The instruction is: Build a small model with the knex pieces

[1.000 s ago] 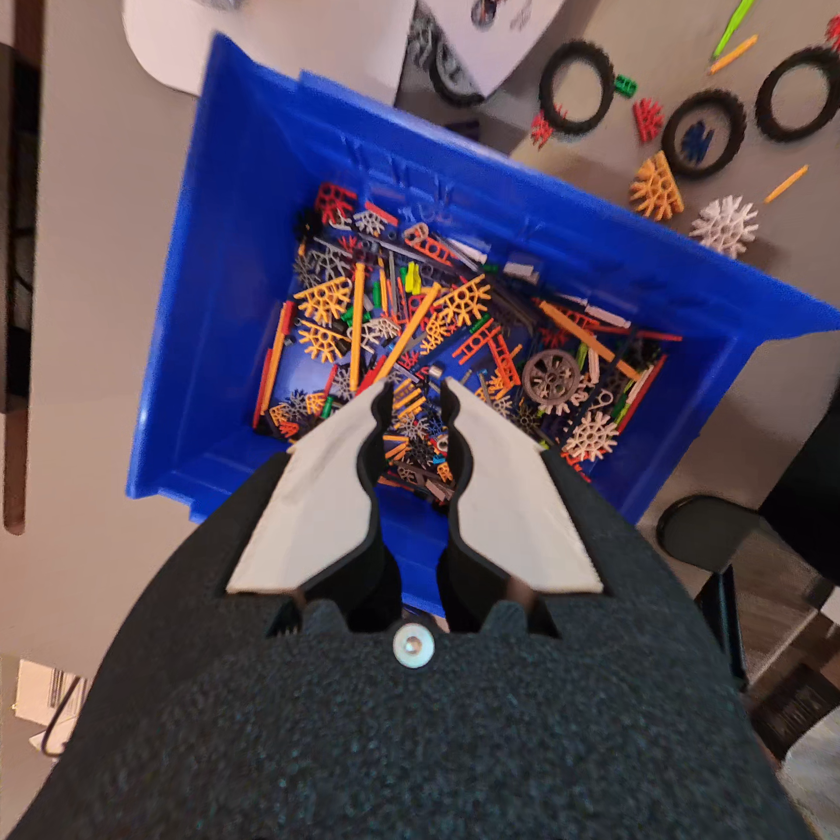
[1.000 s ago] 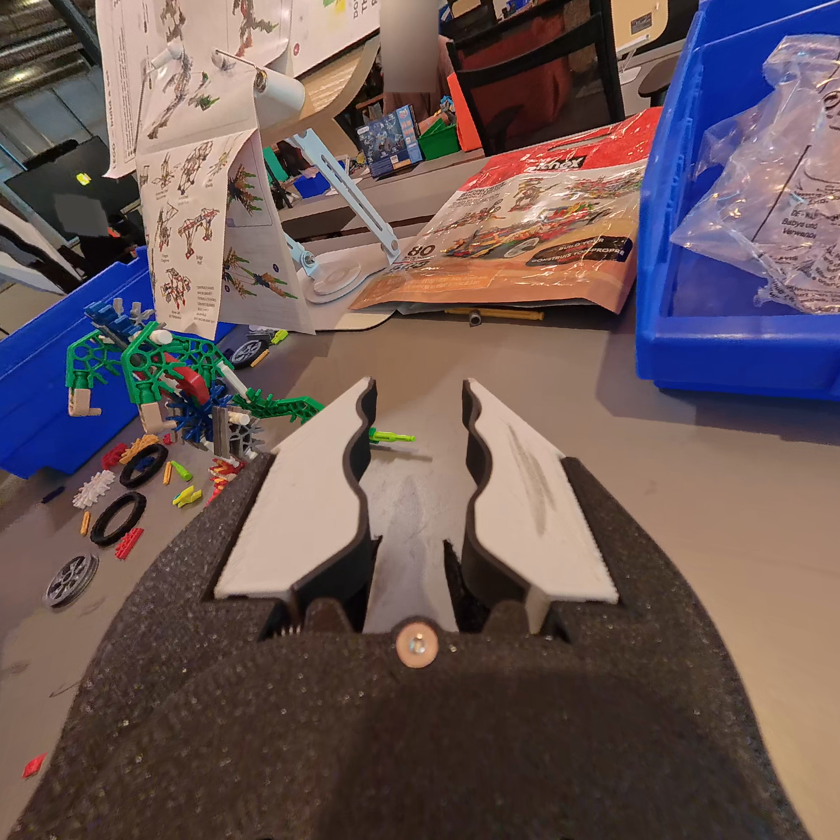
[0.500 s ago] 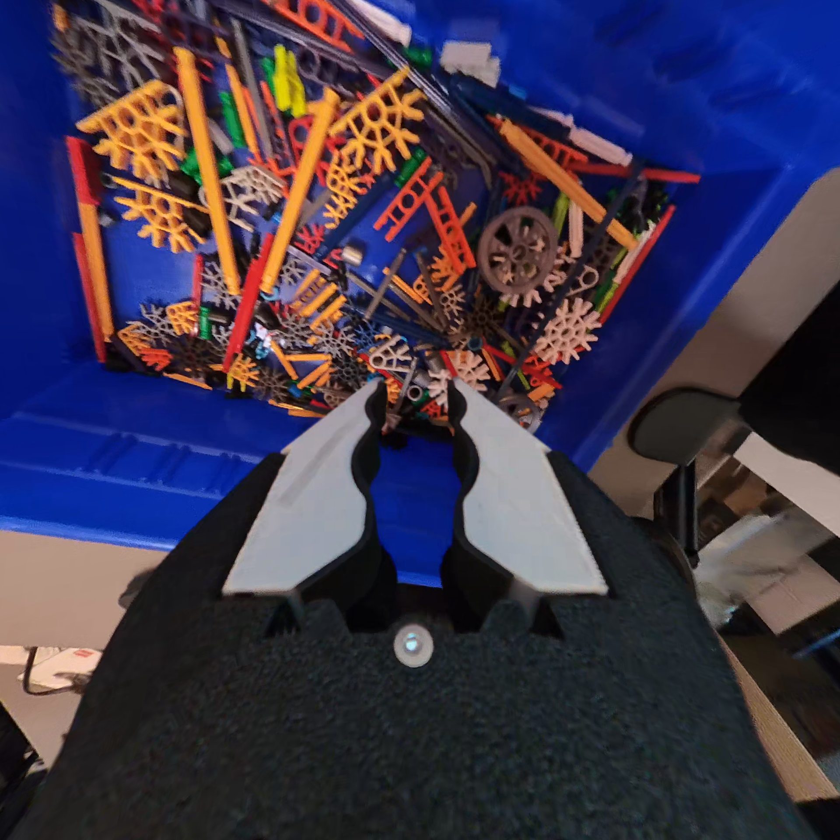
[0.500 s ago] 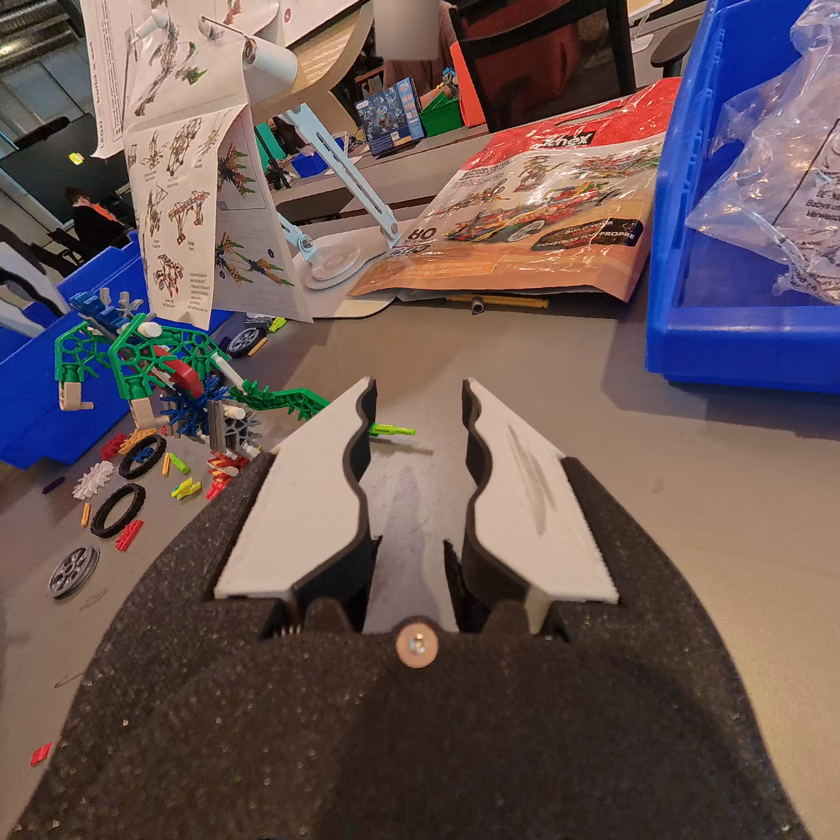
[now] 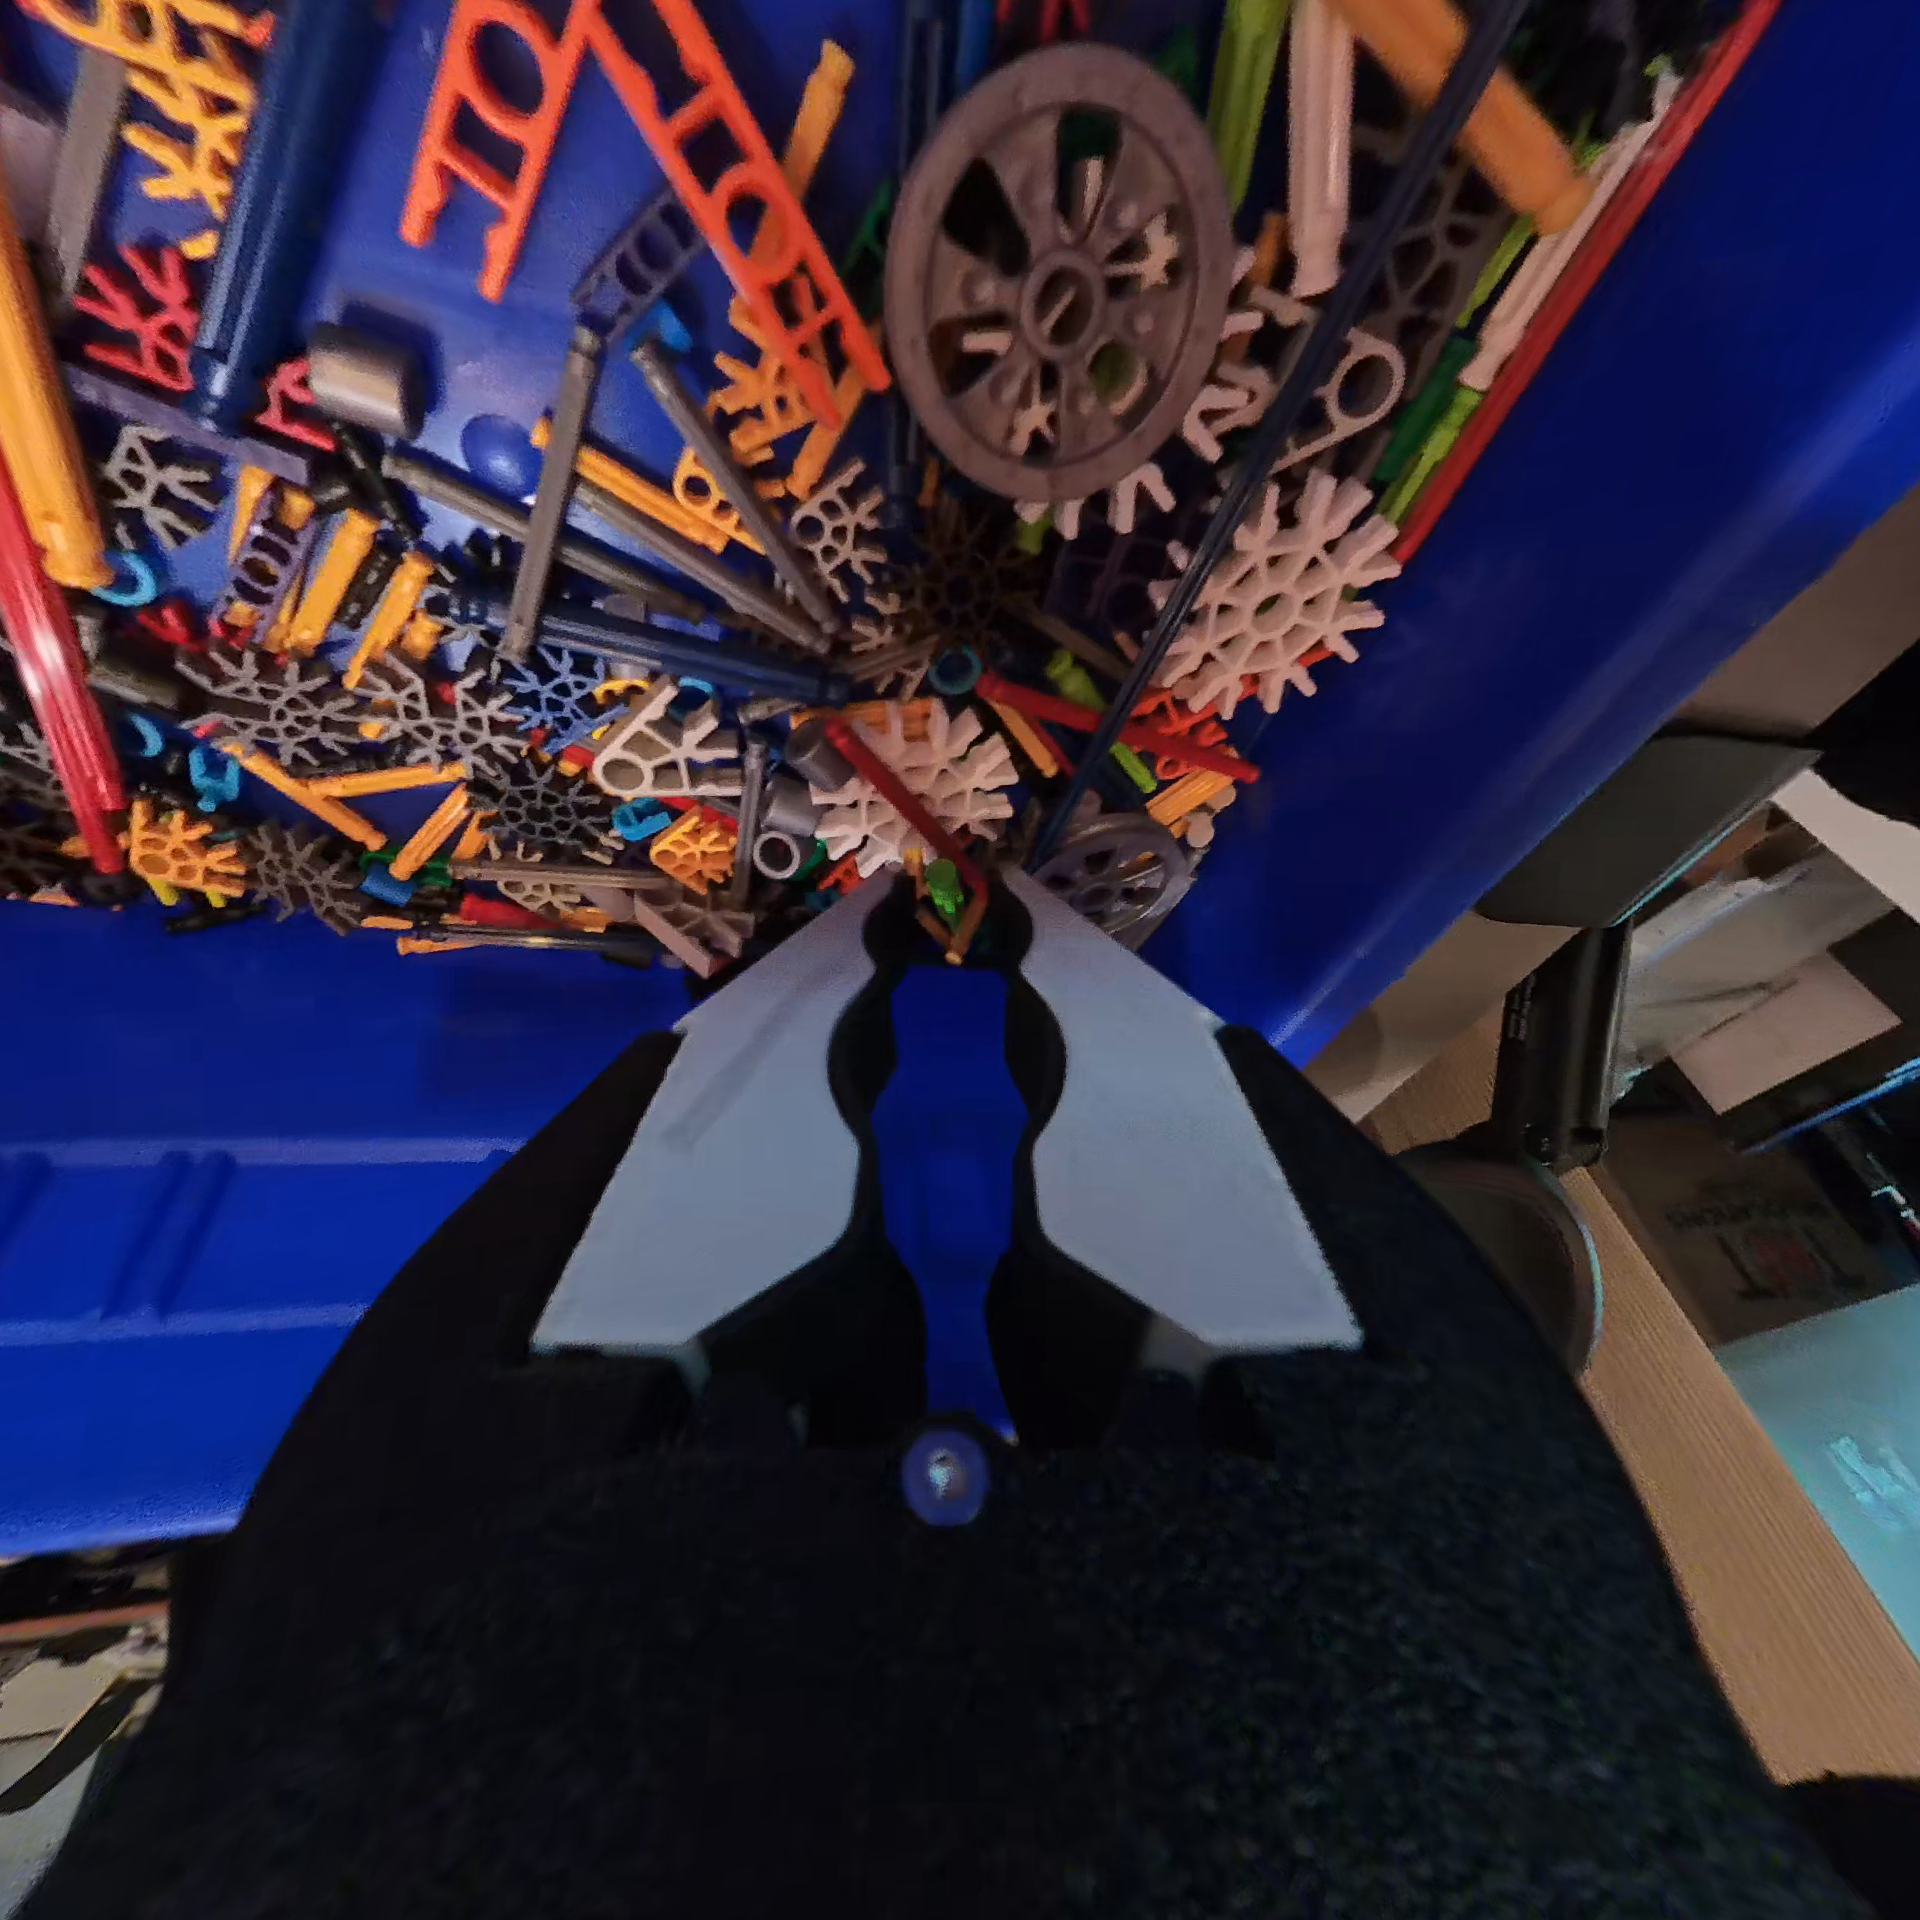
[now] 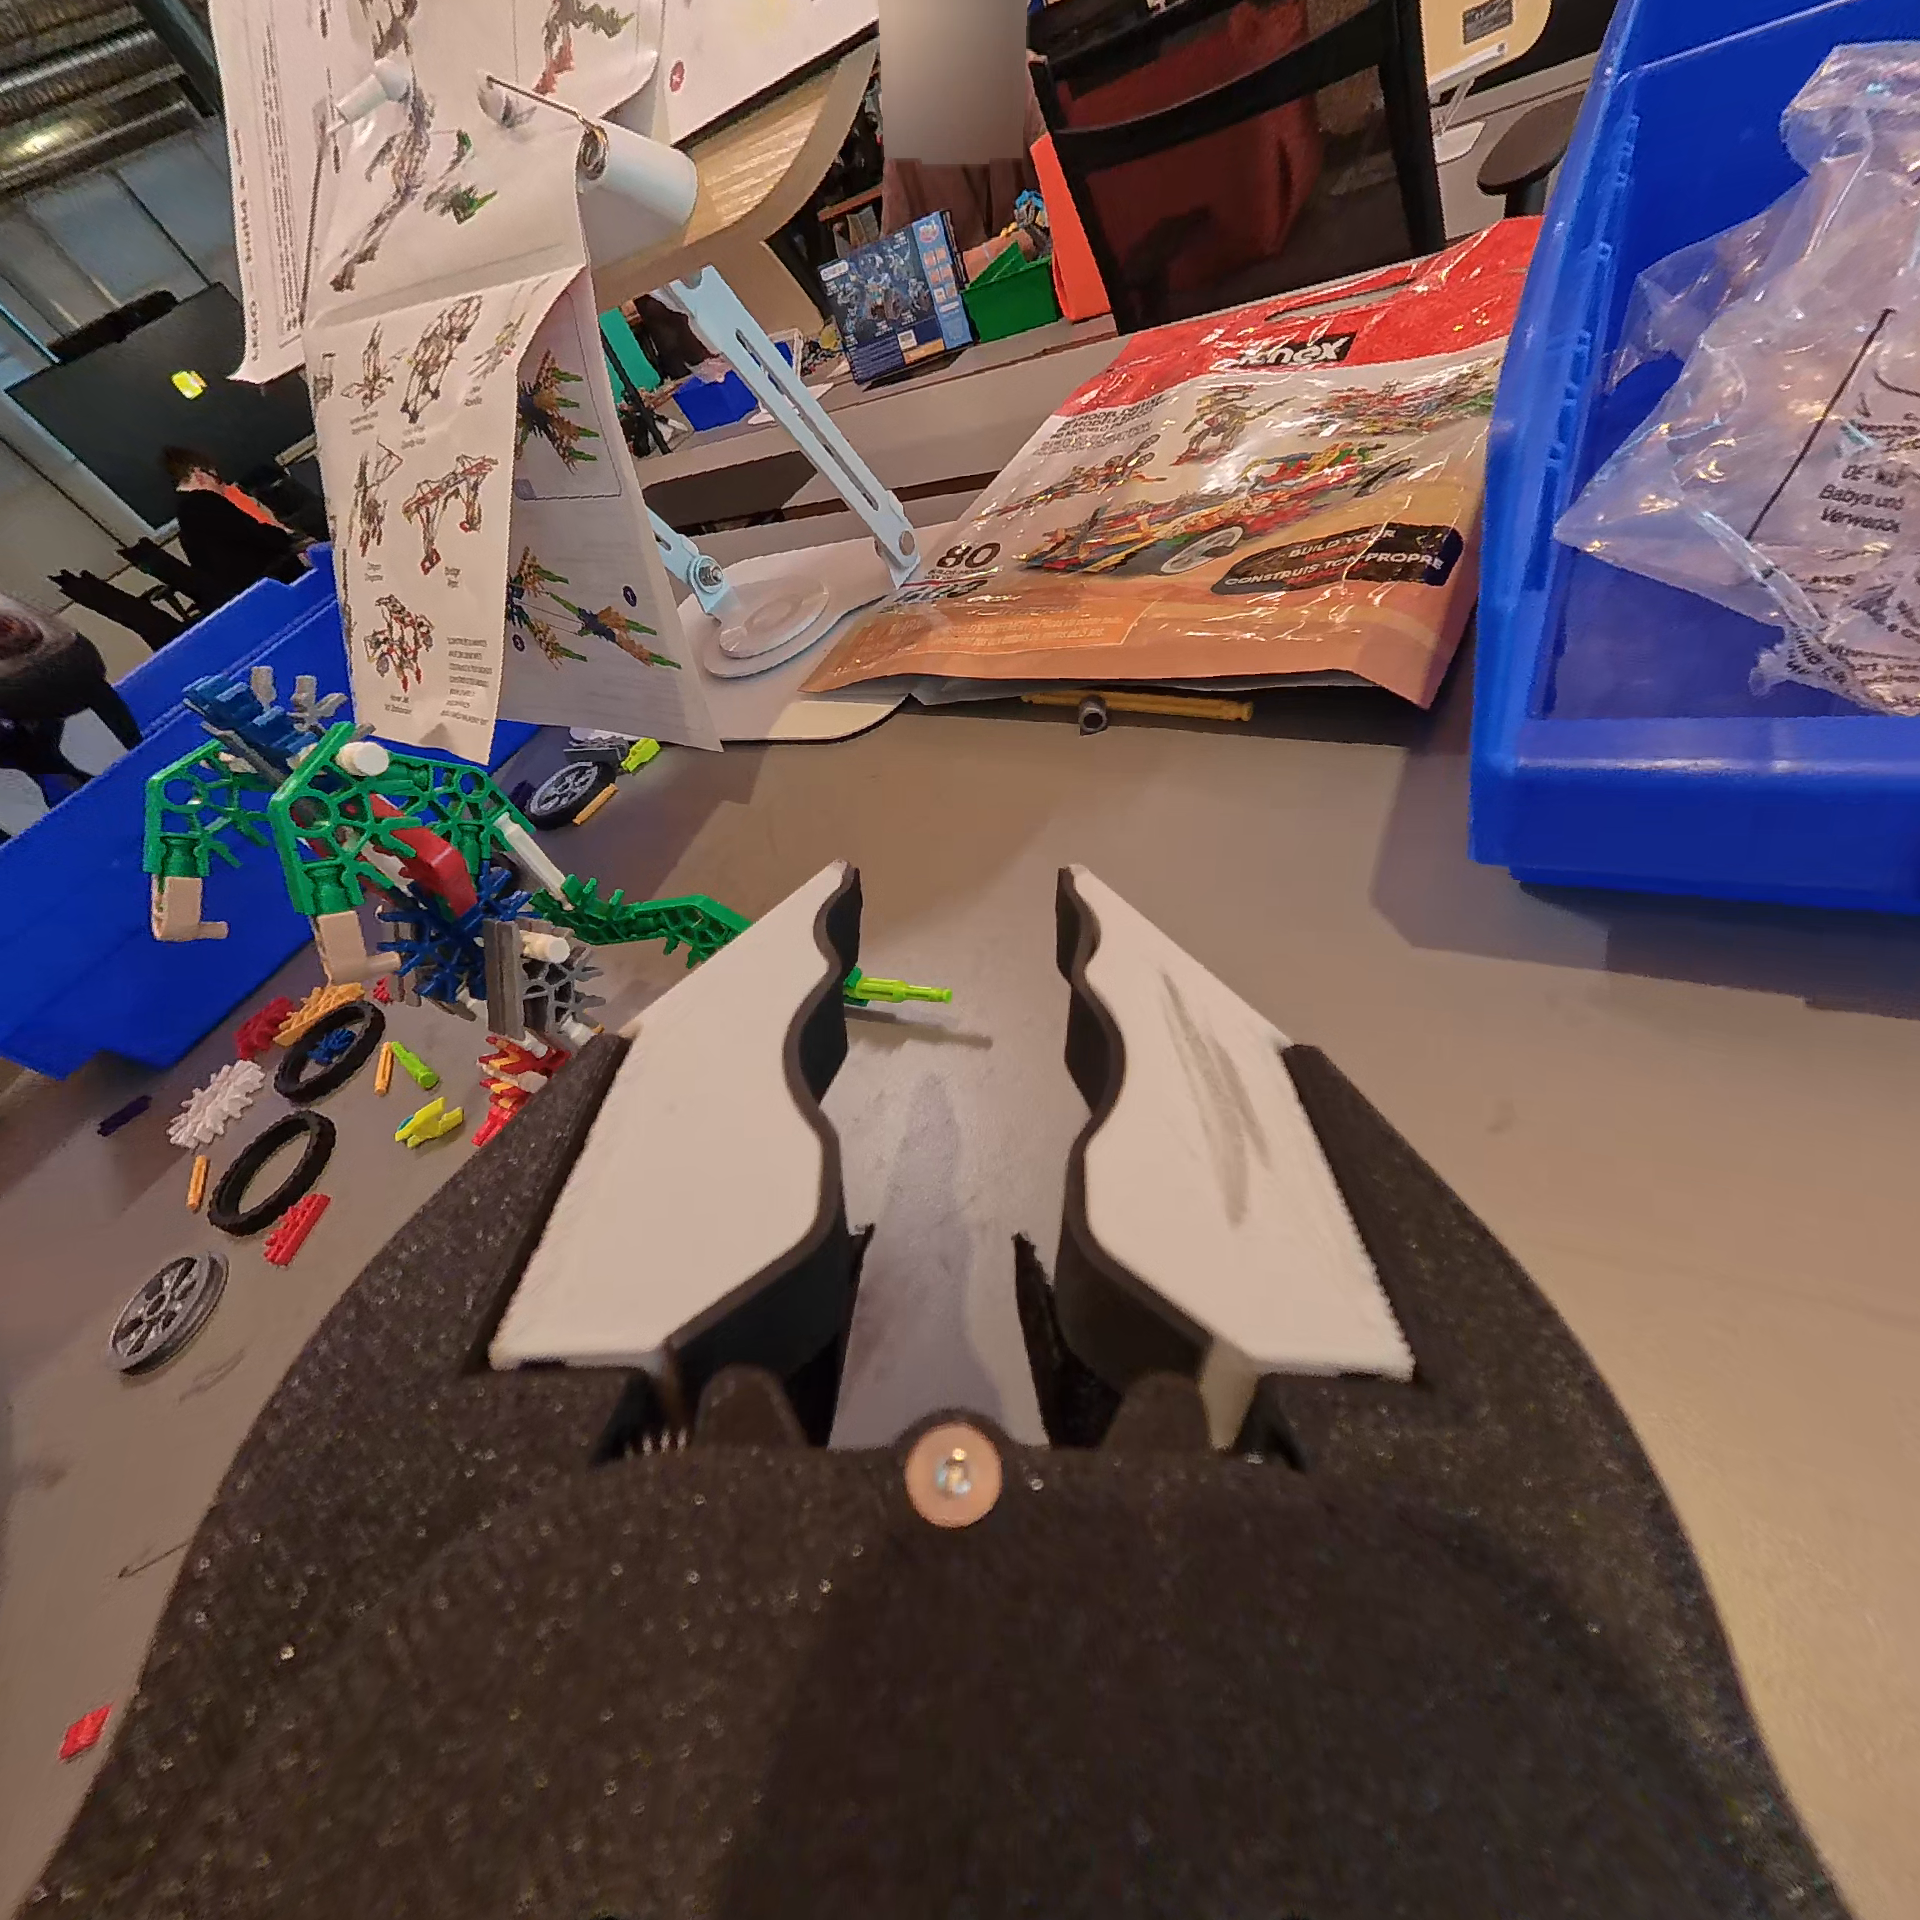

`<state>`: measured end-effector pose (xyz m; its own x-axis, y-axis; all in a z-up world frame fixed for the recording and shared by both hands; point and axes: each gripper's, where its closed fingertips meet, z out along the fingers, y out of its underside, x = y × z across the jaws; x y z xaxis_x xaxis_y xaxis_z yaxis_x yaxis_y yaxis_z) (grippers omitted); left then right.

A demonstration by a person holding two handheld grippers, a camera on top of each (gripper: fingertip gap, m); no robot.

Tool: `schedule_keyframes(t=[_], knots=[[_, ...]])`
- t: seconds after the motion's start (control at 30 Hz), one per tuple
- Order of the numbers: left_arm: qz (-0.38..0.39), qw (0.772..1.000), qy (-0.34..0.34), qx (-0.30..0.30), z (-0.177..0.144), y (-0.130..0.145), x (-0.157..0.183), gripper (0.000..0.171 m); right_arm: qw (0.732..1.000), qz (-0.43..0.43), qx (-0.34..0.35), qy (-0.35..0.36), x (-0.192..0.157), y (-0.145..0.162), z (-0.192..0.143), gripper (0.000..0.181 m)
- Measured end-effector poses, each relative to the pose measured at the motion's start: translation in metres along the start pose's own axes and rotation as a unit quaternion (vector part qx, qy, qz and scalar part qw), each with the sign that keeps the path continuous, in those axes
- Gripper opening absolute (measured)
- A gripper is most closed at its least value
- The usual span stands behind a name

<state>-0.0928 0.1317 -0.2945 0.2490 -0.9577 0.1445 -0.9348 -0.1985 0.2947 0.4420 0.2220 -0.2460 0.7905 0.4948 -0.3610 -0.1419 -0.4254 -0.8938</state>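
Note:
My left gripper (image 5: 948, 902) is open and reaches down into a blue bin (image 5: 312, 1122) full of loose plastic construction pieces. Its fingertips sit at the near edge of the pile, around a small green piece (image 5: 943, 885) and a thin red rod (image 5: 906, 808), just below a white snowflake connector (image 5: 914, 784). A large grey spoked wheel (image 5: 1060, 281) lies farther in. My right gripper (image 6: 956, 914) is open and empty, hovering over the grey table (image 6: 1455, 1091). A green, blue and red built model (image 6: 416, 883) stands to its left, with a lime rod (image 6: 899, 992) just past the left fingertip.
A second blue bin (image 6: 1683, 790) with clear plastic bags stands at the right. A colourful toy bag (image 6: 1195, 561) and an instruction sheet on a white stand (image 6: 457, 416) sit behind. Black tyres (image 6: 270, 1169), a grey wheel (image 6: 166, 1314) and small pieces lie at left. One gripper's finger ends stand about 55 cm off the other's. The large grey spoked wheel (image 5: 1060, 281) is about 9 cm from my left fingertips.
My left gripper has dropped deep into the blue bin, towards the near right corner of the pile, staying open. The right gripper has barely moved.

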Motion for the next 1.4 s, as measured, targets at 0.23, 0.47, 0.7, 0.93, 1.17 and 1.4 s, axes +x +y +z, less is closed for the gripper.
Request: schedule_keyframes(t=[0.23, 0.47, 0.7, 0.93, 1.17, 1.4], knots=[[0.000, 1.000, 0.007, -0.019, 0.009, 0.004, 0.003, 0.004, 1.000, 0.000, 0.004, -0.002, -0.001, -0.001, -0.001, 0.037], [-0.020, 0.999, 0.005, 0.048, -0.013, -0.004, 0.000, 0.004, 1.000, 0.000, 0.006, -0.004, -0.001, -0.002, -0.001, 0.037], [-0.057, 0.959, 0.004, 0.279, -0.094, -0.037, -0.012, 0.004, 1.000, 0.000, 0.010, -0.004, -0.001, -0.002, -0.002, 0.037], [-0.025, 0.890, 0.019, 0.454, -0.180, -0.084, -0.002, 0.003, 1.000, -0.002, 0.011, -0.003, -0.001, -0.003, -0.003, 0.037], [0.089, 0.887, 0.014, 0.453, -0.209, -0.160, 0.032, 0.003, 1.000, -0.003, 0.014, -0.002, -0.001, -0.003, -0.003, 0.037], [0.173, 0.906, 0.069, 0.379, -0.171, -0.215, 0.073, 0.004, 1.000, -0.003, 0.025, -0.005, -0.002, -0.006, -0.006, 0.037]])
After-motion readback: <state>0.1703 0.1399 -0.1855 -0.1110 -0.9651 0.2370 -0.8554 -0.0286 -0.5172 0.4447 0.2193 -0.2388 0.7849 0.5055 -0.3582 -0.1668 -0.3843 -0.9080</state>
